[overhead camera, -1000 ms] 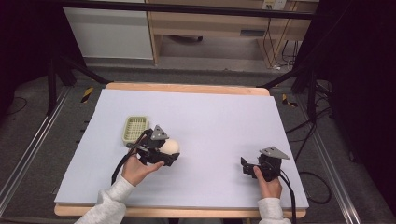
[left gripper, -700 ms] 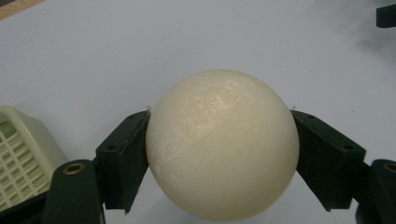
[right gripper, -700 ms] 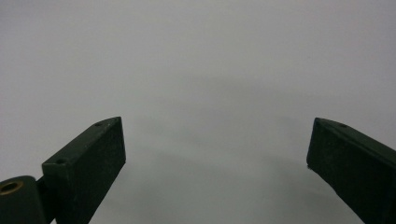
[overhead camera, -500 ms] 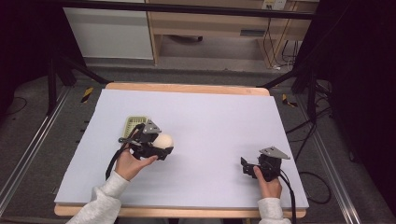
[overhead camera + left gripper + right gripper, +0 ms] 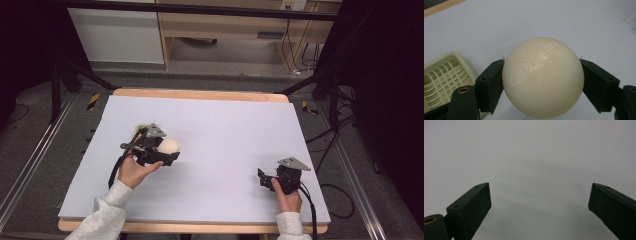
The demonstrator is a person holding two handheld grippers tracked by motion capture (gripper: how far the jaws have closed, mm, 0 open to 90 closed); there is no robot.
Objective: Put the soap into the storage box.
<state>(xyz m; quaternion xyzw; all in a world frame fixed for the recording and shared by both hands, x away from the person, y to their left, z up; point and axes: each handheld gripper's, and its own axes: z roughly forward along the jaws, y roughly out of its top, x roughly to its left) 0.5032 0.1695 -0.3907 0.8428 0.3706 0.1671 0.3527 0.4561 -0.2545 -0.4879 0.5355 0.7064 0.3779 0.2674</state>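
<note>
At far left of the high view: dark grey floor, a metal rail running diagonally, a black stand leg beside a white cabinet [image 5: 116, 34]. Left of centre: left gripper [image 5: 167, 152], held in a hand in a pale grey sleeve [image 5: 107, 215], clamped on a smooth cream-coloured ball [image 5: 169, 145] just above the pale lavender sheet covering the wooden-edged table [image 5: 225, 130]. In the left gripper view, both black jaws pressed against the ball's [image 5: 543, 77] sides at frame centre. At lower left of that view, a pale green plastic basket with a gridded bottom [image 5: 446, 76], partly behind the left jaw, touching the sheet; in the high view, barely a sliver of it [image 5: 138, 129] peeking out behind the gripper. Upper centre: light wooden shelving [image 5: 225, 25] with cables at its right. Lower right: right gripper [image 5: 263, 178] resting low over bare sheet, well apart from the ball, jaws spread wide with nothing between them in the right gripper view [image 5: 539, 205]. Far right: black curtain, cables on the floor.
</note>
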